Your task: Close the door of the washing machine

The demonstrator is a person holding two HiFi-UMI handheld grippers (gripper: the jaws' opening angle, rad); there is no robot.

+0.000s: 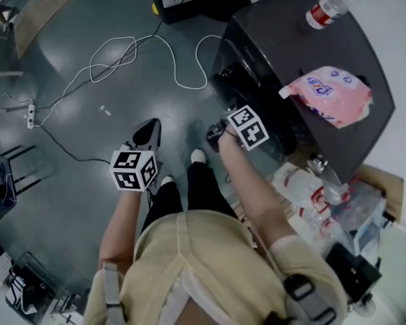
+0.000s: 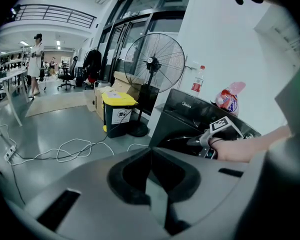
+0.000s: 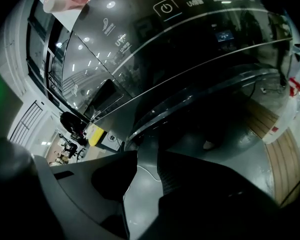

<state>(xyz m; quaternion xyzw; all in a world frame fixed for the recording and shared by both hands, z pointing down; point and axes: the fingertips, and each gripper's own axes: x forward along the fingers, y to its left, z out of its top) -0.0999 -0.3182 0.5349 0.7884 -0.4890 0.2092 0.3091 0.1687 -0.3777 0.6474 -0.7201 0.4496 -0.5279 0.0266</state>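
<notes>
right gripper [image 1: 215, 134] stood part-open, empty; door [image 3: 190, 101] lay just ahead | left gripper [image 1: 149, 133] closed, farther off

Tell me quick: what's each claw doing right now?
Left claw: closed, empty.
Right claw: open, nothing gripped, near the washing machine door.

Dim bluish light, warped edges (glare dots the washing machine [image 3: 140, 54]).
</notes>
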